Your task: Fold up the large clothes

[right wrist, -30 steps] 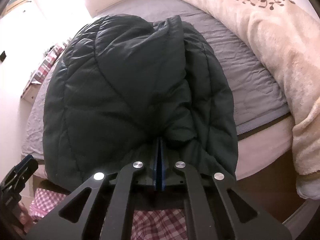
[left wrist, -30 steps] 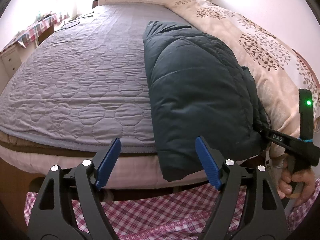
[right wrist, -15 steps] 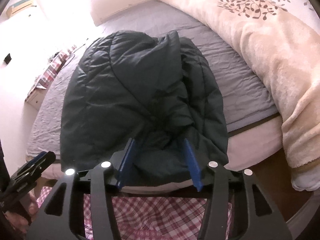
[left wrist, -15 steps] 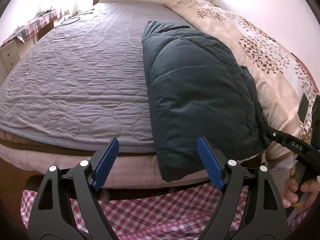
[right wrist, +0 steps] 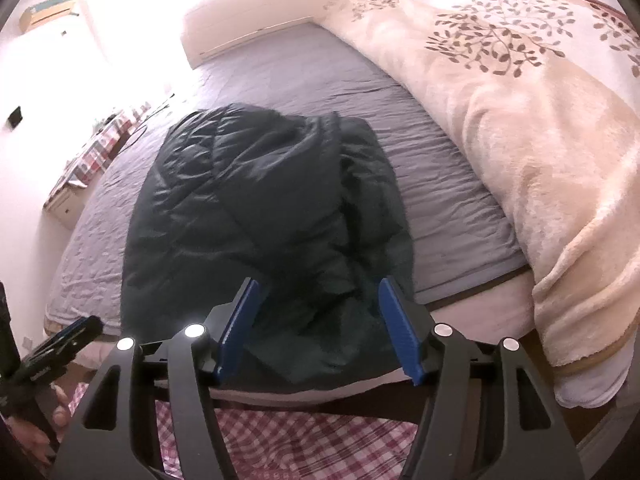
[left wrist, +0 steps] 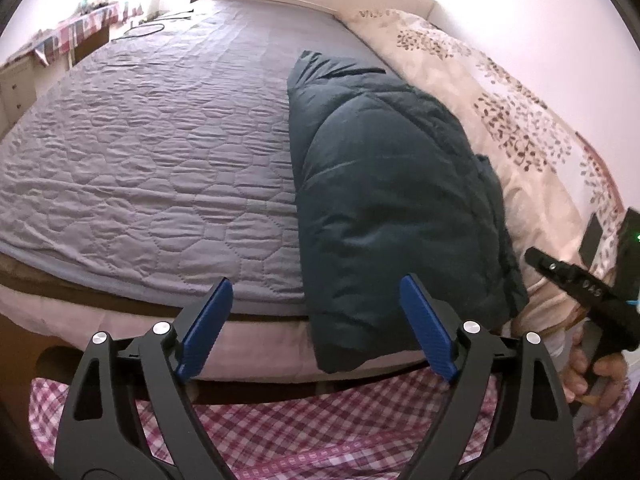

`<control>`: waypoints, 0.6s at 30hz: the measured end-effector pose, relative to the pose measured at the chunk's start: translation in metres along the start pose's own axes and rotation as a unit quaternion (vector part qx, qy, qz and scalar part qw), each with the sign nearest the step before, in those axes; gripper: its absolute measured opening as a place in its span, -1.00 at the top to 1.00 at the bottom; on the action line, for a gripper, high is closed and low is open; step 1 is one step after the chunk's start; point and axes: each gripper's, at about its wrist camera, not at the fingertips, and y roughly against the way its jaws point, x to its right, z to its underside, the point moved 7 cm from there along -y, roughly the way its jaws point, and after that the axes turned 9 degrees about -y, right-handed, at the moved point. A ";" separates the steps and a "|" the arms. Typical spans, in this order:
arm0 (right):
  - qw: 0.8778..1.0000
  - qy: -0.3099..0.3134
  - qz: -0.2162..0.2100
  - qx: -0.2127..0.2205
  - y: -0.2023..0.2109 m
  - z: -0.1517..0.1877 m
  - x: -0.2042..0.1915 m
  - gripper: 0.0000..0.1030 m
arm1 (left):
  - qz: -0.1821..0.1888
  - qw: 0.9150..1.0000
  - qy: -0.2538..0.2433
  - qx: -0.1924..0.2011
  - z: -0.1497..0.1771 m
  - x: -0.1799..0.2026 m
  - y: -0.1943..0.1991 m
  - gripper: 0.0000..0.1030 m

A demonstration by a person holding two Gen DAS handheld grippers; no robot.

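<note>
- While both jaws are opening, left gripper [left wrist: 316, 328] is spread with nothing between; right gripper [right wrist: 320, 328] is apart, pads clear of fabric.
- Checked cloth [right wrist: 280, 432] nearest, mostly hidden by gripper frames.
- Folded dark jacket [right wrist: 260, 216] on grey quilt [left wrist: 140, 160], near end overhanging bed edge.
- Floral blanket [right wrist: 520, 100] right, cut off.
- Far left desk [left wrist: 60, 40] blurry, overexposed.

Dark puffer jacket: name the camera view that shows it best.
The right wrist view: the dark puffer jacket lies head-on, its whole folded top visible on the bed. The left wrist view shows it obliquely, from its left side, its right edge hidden.
</note>
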 end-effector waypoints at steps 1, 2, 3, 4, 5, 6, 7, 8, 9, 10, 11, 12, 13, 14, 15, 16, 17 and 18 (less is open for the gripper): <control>1.000 -0.004 0.002 -0.002 -0.001 -0.003 0.004 -0.29 | 0.004 1.000 0.002 0.001 -0.002 0.000 -0.001 -0.66; 1.000 -0.006 0.004 -0.003 -0.003 -0.005 0.006 -0.31 | 0.011 1.000 0.003 0.002 -0.005 0.000 -0.001 -0.69; 1.000 -0.010 0.004 -0.004 -0.005 -0.010 0.009 -0.36 | 0.017 1.000 0.002 0.002 -0.008 0.000 -0.003 -0.73; 1.000 -0.012 0.001 -0.006 -0.006 -0.012 0.012 -0.40 | 0.023 1.000 0.002 0.001 -0.009 0.001 -0.004 -0.74; 1.000 -0.016 -0.003 -0.009 -0.009 -0.015 0.014 -0.41 | 0.032 0.999 0.002 -0.001 -0.012 0.002 -0.007 -0.74; 1.000 -0.021 -0.008 -0.014 -0.014 -0.020 0.017 -0.41 | 0.037 0.999 0.002 -0.004 -0.014 0.003 -0.009 -0.74; 0.999 -0.026 -0.012 -0.018 -0.017 -0.023 0.018 -0.43 | 0.042 0.999 0.002 -0.007 -0.016 0.005 -0.013 -0.75; 0.999 -0.033 -0.018 -0.024 -0.022 -0.026 0.021 -0.43 | 0.047 0.999 0.001 -0.009 -0.019 0.008 -0.017 -0.76; 0.998 -0.040 -0.024 -0.030 -0.027 -0.029 0.023 -0.49 | 0.051 0.999 -0.001 -0.012 -0.020 0.010 -0.021 -0.76; 0.998 -0.051 -0.030 -0.037 -0.035 -0.033 0.026 -0.52 | 0.056 0.998 -0.002 -0.021 -0.021 0.012 -0.028 -0.76; 0.997 -0.058 -0.035 -0.044 -0.040 -0.036 0.027 -0.54 | 0.060 0.998 -0.001 -0.027 -0.022 0.014 -0.033 -0.77; 0.995 -0.067 -0.041 -0.053 -0.049 -0.040 0.030 -0.54 | 0.071 0.997 0.000 -0.037 -0.023 0.017 -0.041 -0.77; 0.995 -0.074 -0.046 -0.058 -0.054 -0.042 0.031 -0.58 | 0.075 0.996 0.001 -0.047 -0.023 0.019 -0.050 -0.77; 0.993 -0.081 -0.052 -0.066 -0.060 -0.044 0.032 -0.61 | 0.076 0.996 0.002 -0.053 -0.023 0.020 -0.057 -0.79; 0.992 -0.085 -0.055 -0.074 -0.067 -0.045 0.034 -0.64 | 0.084 0.995 0.006 -0.055 -0.022 0.022 -0.062 -0.87; 0.991 -0.090 -0.058 -0.084 -0.076 -0.045 0.035 -0.67 | 0.092 0.994 0.011 -0.056 -0.022 0.023 -0.066 -0.89; 0.989 -0.094 -0.060 -0.093 -0.083 -0.044 0.036 -0.68 | 0.105 0.992 0.017 -0.064 -0.021 0.024 -0.073 -0.90; 0.988 -0.096 -0.064 -0.103 -0.090 -0.042 0.036 -0.72 | 0.114 0.991 0.021 -0.069 -0.020 0.025 -0.077 -0.90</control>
